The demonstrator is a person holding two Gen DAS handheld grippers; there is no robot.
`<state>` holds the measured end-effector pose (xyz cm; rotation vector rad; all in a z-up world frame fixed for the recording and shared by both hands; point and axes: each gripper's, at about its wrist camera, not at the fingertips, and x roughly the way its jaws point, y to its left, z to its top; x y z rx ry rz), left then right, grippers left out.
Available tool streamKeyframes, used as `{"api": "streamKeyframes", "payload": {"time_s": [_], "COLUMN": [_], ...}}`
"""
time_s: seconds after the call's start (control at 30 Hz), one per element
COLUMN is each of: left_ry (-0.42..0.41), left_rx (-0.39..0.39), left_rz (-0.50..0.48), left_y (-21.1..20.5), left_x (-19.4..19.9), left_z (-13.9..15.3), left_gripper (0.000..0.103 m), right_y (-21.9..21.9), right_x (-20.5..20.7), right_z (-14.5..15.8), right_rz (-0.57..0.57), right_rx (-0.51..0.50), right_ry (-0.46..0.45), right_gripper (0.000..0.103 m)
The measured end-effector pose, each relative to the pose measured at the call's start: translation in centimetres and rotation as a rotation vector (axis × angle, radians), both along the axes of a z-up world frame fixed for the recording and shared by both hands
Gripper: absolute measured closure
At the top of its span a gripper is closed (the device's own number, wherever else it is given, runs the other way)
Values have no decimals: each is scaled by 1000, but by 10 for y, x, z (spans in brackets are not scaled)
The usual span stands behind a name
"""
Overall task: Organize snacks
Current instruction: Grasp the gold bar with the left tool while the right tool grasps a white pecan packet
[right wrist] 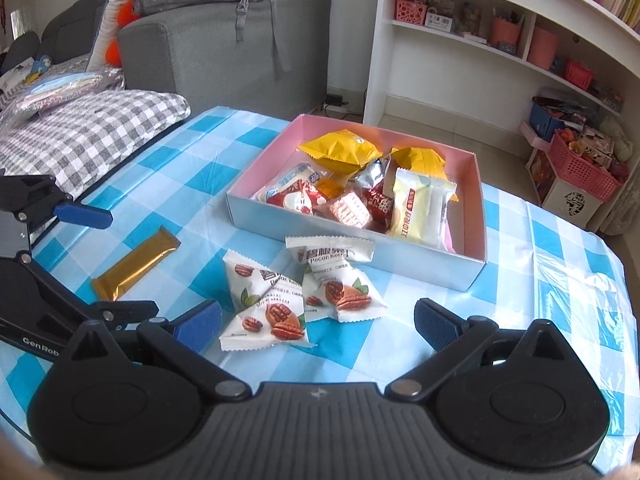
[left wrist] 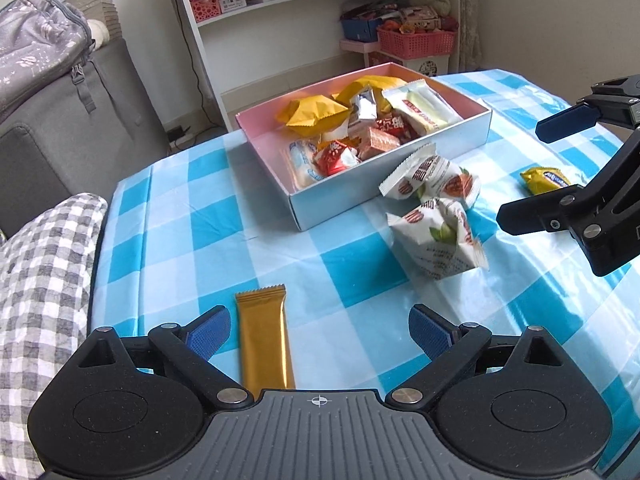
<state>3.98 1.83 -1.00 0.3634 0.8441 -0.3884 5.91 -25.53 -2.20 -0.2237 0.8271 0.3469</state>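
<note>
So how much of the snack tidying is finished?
Mostly done: the box already holds many snacks. Nothing is in hand; the left gripper and right gripper both have open, empty jaws. Left on the tablecloth: the gold bar, two pecan packets and a small yellow candy.

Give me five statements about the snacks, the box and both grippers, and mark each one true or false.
1. The gold bar lies on the tablecloth, outside the box. True.
2. The left gripper is shut on the gold bar. False: its jaws are open, holding nothing.
3. Two pecan packets lie on the cloth beside the box. True.
4. The box is empty. False: it holds several wrapped snacks.
5. The right gripper holds a pecan packet. False: its jaws are open, empty.
</note>
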Motion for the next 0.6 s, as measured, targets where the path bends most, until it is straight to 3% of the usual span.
{"api": "streamKeyframes", "payload": {"time_s": [0.6], "left_ry": [50], "left_rx": [18], "left_rz": [54], "left_y": [33], "left_x": [18], "left_z": [-23], "left_gripper": [6], "right_y": [32], "right_x": [10], "right_z": [-33], "right_rz": [73], "right_rx": [-10], "right_ry": [109], "right_gripper": [0]}}
